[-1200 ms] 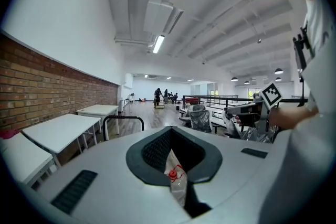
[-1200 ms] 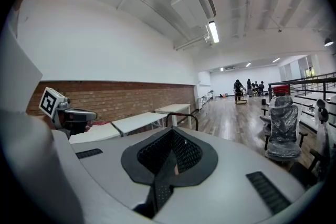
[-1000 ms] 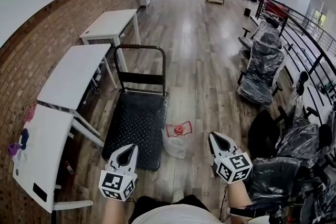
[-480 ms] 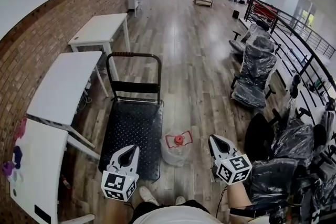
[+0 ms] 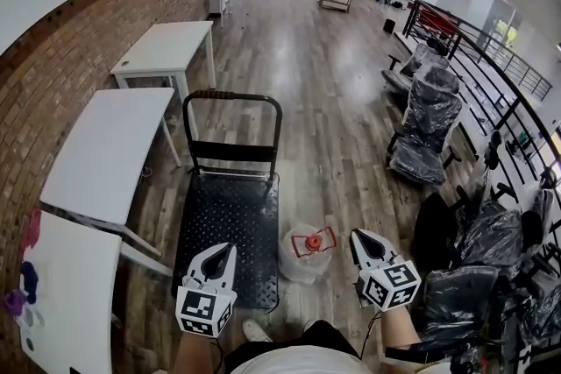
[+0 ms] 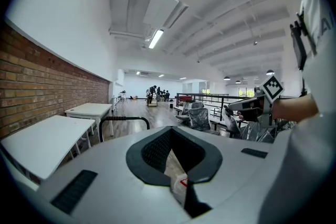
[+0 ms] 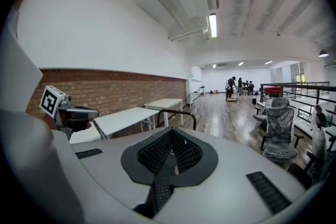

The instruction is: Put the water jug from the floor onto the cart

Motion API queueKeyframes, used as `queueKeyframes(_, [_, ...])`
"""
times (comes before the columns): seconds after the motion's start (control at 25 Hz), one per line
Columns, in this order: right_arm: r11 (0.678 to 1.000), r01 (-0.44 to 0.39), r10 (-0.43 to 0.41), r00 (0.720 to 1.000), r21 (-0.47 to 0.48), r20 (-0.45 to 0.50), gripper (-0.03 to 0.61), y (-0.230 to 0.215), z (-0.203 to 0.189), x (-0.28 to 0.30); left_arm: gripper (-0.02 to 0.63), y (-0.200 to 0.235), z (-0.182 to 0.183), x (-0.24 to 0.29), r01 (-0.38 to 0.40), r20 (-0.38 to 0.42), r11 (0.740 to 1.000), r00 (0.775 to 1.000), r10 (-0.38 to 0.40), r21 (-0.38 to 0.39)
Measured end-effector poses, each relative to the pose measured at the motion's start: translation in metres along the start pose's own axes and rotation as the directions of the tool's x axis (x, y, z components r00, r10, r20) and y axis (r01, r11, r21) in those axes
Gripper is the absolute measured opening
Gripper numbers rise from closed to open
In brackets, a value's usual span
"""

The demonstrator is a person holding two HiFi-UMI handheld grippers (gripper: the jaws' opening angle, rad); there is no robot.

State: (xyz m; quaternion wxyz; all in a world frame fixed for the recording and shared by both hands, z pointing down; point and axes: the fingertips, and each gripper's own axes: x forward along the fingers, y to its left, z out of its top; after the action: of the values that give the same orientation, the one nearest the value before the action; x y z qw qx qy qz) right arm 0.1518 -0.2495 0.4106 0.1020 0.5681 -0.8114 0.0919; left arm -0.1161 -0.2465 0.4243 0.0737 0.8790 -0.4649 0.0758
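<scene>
2 grippers hung low in front of the person, 1 on each side of the water jug [image 5: 307,251]. The jug stood on the floor [image 5: 337,144] between and just ahead of them, not yet on the cart [image 5: 230,219]. The left gripper [image 5: 224,250] had its jaws a narrow slit apart with nothing clamped, and a strip of the jug's clear wall showed through the slit. The right gripper [image 5: 359,235] had its jaws pressed together, empty. This flanking stance looked chosen for a 2-sided lift, since the jug seemed too wide for 1 gripper. The cart's black deck lay ahead of the left gripper, just beside the jug, so the carry would likely be short.
</scene>
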Motion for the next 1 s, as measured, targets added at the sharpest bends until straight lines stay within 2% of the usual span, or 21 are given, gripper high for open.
queueKeyframes(0.2, [1.0, -0.001, 0.001, 1.0, 0.031, -0.021, 0.003, -0.007, -0.014, 0.008, -0.002, 0.001, -0.01, 0.003, -0.002, -0.039, 1.0, 0.999, 0.001, -0.012])
queueKeyframes(0.36, [1.0, -0.011, 0.011, 1.0, 0.021, 0.014, 0.003, -0.037, -0.007, 0.035, -0.002, 0.005, 0.002, 0.034, -0.013, 0.001, 1.0, 1.0, 0.013, -0.008])
queueKeyframes(0.44, [0.999, -0.02, 0.02, 1.0, 0.033, -0.003, 0.003, -0.05, -0.014, 0.041, -0.002, -0.001, 0.004, 0.041, -0.023, -0.015, 1.0, 1.0, 0.023, -0.016])
queueKeyframes(0.56, [0.998, -0.038, 0.042, 0.997, 0.05, -0.07, 0.005, -0.062, -0.044, 0.048, -0.002, -0.012, -0.011, 0.042, -0.043, -0.082, 0.998, 0.996, 0.039, -0.048])
queueKeyframes(0.76, [0.993, -0.091, 0.102, 0.978, 0.07, -0.179, 0.015, -0.091, -0.105, 0.085, -0.002, -0.023, -0.031, 0.064, -0.087, -0.142, 0.994, 0.987, 0.078, -0.061])
queueKeyframes(1.0, [0.984, -0.152, 0.172, 0.94, 0.089, -0.296, 0.136, -0.108, -0.186, 0.133, -0.002, -0.026, -0.071, 0.081, -0.175, -0.226, 0.981, 0.962, 0.153, -0.08])
